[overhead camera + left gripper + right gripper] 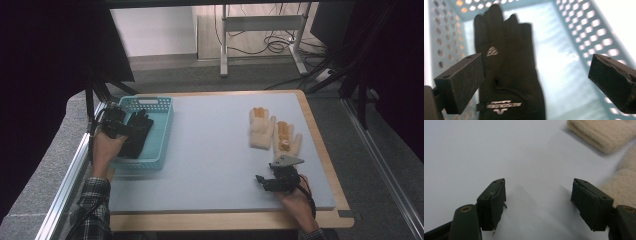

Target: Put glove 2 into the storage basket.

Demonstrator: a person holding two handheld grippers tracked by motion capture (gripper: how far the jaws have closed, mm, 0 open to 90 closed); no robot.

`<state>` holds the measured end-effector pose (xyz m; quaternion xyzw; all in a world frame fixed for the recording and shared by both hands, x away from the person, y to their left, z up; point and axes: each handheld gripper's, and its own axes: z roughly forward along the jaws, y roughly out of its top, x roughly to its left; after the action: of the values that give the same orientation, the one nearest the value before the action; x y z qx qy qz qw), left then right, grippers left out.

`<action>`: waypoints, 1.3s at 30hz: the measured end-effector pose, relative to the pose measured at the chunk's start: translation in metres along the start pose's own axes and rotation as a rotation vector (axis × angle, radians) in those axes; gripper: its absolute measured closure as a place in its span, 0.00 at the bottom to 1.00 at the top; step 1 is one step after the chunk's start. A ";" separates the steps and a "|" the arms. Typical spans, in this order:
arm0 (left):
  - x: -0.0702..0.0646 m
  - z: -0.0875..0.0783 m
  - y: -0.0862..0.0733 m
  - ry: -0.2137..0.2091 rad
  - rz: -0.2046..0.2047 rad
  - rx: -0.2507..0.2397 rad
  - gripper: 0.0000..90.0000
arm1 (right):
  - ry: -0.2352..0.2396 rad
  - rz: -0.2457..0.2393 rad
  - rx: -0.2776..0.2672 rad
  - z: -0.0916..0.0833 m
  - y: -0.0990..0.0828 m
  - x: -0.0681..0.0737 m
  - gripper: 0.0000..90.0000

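Your left gripper (536, 82) stands wide open above the black glove (509, 72), which lies flat in the teal basket (584, 30) at the tabletop's left edge, touching neither finger. Your right gripper (537, 205) is open and empty near the front right corner, beside the cream gloves (274, 131).

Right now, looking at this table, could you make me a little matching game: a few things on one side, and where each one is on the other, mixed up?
Things:
1. black glove
2. cream gloves
3. basket
4. right tongs

Places or states:
a. at the left edge of the table
b. lying in the basket
c. open over bare table, beside the cream gloves
d. flat on the table's right side

Pairs: 1-b, 2-d, 3-a, 4-c
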<state>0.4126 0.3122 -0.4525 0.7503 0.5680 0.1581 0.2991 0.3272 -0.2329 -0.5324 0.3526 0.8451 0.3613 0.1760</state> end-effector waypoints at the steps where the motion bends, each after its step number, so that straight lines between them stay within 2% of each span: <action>1: -0.003 -0.002 0.001 -0.004 0.007 -0.009 0.01 | 0.000 0.000 0.000 0.000 0.000 0.000 0.30; 8: -0.030 -0.013 0.003 -0.034 0.065 -0.056 0.01 | 0.000 -0.001 0.001 0.000 0.000 0.000 0.30; 11: -0.043 -0.016 0.004 -0.062 0.084 -0.071 0.01 | 0.000 -0.001 0.001 0.000 0.000 0.000 0.30; 20: -0.088 -0.016 0.000 -0.139 0.179 -0.093 0.01 | 0.000 0.000 0.000 0.000 0.000 0.000 0.30; 31: -0.150 -0.006 -0.026 -0.262 0.273 -0.142 0.01 | 0.001 0.001 0.001 0.000 0.000 0.000 0.30; 36: -0.174 0.003 -0.044 -0.282 0.320 -0.145 0.01 | 0.002 0.000 0.001 0.000 0.000 0.000 0.30; 39: -0.184 0.012 -0.057 -0.293 0.330 -0.143 0.01 | 0.007 0.002 0.000 0.000 0.000 -0.001 0.29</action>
<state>0.3199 0.1450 -0.4789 0.8249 0.3754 0.1340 0.4009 0.3276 -0.2333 -0.5326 0.3521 0.8454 0.3626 0.1729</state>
